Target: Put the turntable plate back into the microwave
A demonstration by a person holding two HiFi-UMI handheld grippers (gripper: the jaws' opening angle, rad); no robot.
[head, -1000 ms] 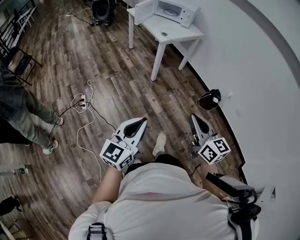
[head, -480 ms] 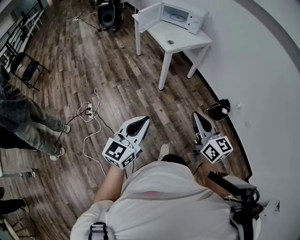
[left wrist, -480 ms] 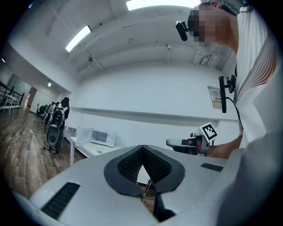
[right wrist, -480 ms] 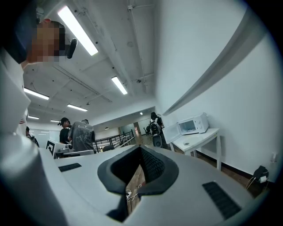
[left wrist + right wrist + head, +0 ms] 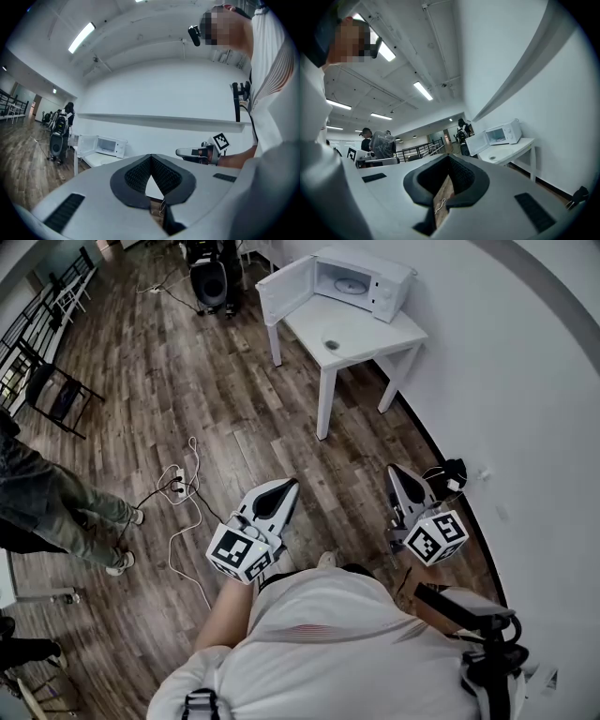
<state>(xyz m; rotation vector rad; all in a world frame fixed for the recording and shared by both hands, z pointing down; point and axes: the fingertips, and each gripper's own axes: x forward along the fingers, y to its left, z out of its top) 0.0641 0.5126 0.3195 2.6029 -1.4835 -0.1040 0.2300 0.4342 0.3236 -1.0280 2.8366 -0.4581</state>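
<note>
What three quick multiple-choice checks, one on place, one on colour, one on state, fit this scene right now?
1. Where does the microwave stand?
A. on the floor
B. on the table
C. on a chair

2. What colour is the table?
A. white
B. black
C. red

3. How is the microwave's door?
A. shut
B. open
C. taken off

Answers:
1 B: the head view shows it at the table's far end, by the wall.
2 A: its top and legs are white.
3 B: the door is swung out to the side and the inside shows.
</note>
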